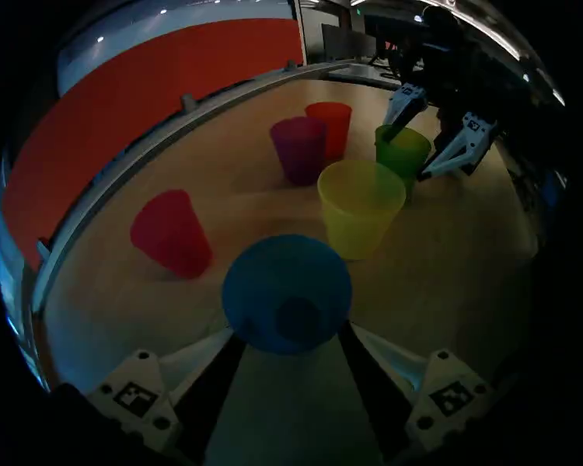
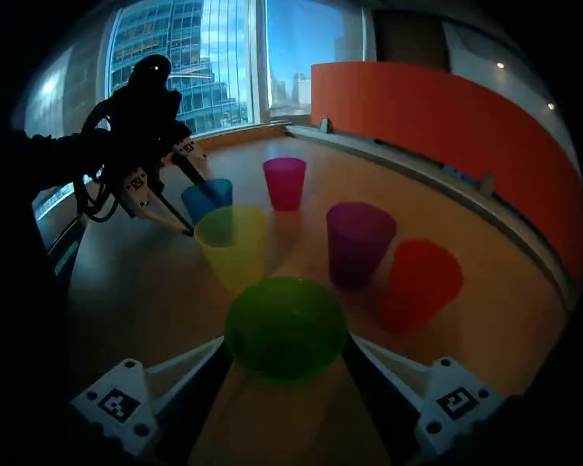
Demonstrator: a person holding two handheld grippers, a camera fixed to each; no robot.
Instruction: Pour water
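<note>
My left gripper (image 1: 288, 335) is shut on a blue cup (image 1: 286, 291), whose mouth faces the camera; I see no water inside it. In the right gripper view the same blue cup (image 2: 207, 198) sits between that gripper's fingers (image 2: 200, 210) at the far left, held by a dark-sleeved hand. My right gripper (image 2: 285, 351) is shut on a green cup (image 2: 285, 326), which also looks dry. In the left gripper view the green cup (image 1: 403, 151) is at the far right, flanked by the right gripper (image 1: 403, 158). A yellow cup (image 1: 360, 206) (image 2: 232, 245) stands between the two held cups.
On the wooden table (image 1: 462, 256) stand a purple cup (image 1: 299, 147), an orange-red cup (image 1: 330, 124) and a pink cup (image 1: 171, 233). An orange wall panel (image 1: 175, 85) runs along the table's raised edge. Windows (image 2: 214, 70) lie behind the left hand.
</note>
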